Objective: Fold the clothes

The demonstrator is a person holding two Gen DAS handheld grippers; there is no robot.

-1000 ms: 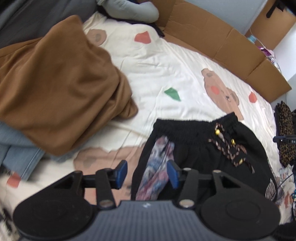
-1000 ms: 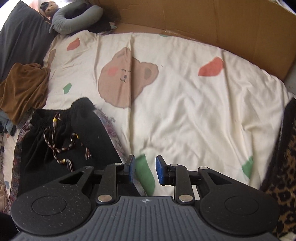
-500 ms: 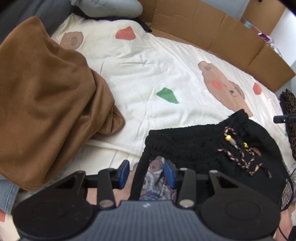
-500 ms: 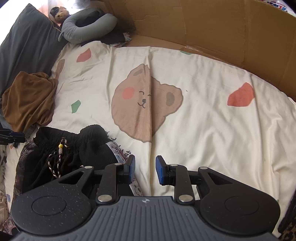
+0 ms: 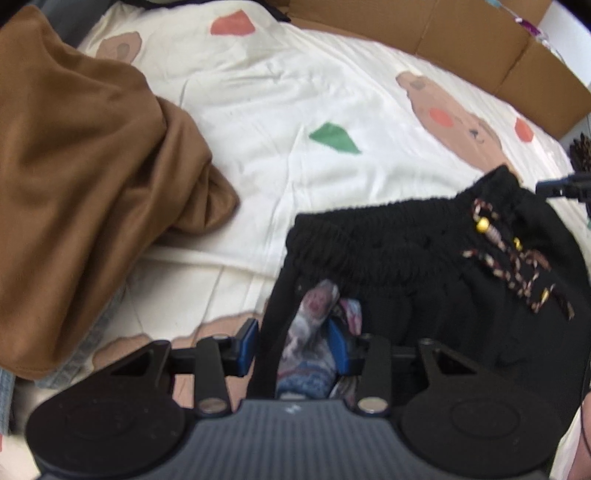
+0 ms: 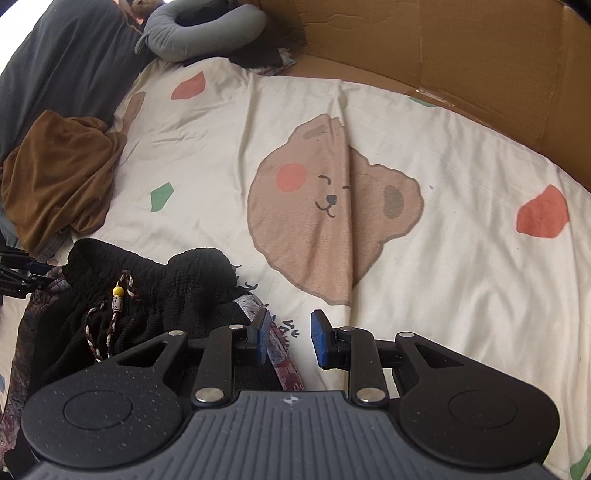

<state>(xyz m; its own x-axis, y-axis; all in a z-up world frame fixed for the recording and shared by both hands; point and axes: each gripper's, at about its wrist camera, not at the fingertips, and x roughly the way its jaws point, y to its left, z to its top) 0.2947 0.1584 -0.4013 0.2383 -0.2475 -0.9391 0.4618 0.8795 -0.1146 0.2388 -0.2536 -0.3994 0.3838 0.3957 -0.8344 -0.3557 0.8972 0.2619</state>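
A: Item one, the garment?

B: Black crinkled-fabric shorts with an elastic waistband (image 5: pixel 406 236) and a braided, beaded drawstring (image 5: pixel 517 273). They lie bunched on the cream bear-print bedsheet (image 5: pixel 258 110), near side of the bed, waistband toward the far side. A patterned multicolour cloth (image 5: pixel 314 332) shows at the near left edge, under or inside them; which, I cannot tell.

A: Left claw?

B: Left claw (image 5: pixel 291 343), blue pads spread. The black side edge and the patterned cloth sit between the pads, but neither pad visibly presses them. Released, not clenched.

A: Right claw?

B: Right claw (image 6: pixel 290 338), also released. It sits at the right edge of the shorts (image 6: pixel 166 295); its left pad is just beside a patterned strip, with bare sheet in the gap.

A: Other stock?

B: Brown velvety garment, heaped (image 5: pixel 85 177), far left, on blue denim. Grey neck pillow (image 6: pixel 207 26) at the far end. Brown cardboard wall (image 5: pixel 498 48) along the far right.

A: Step in hand?

B: By my judgement, taking hold of the two side edges of the shorts. Whether for spreading flat or for a fold over, the scene fits both.

A: Next move requires?

B: Probably both claws closing on the fabric edges, each catching all layers evenly and clear of the drawstring.
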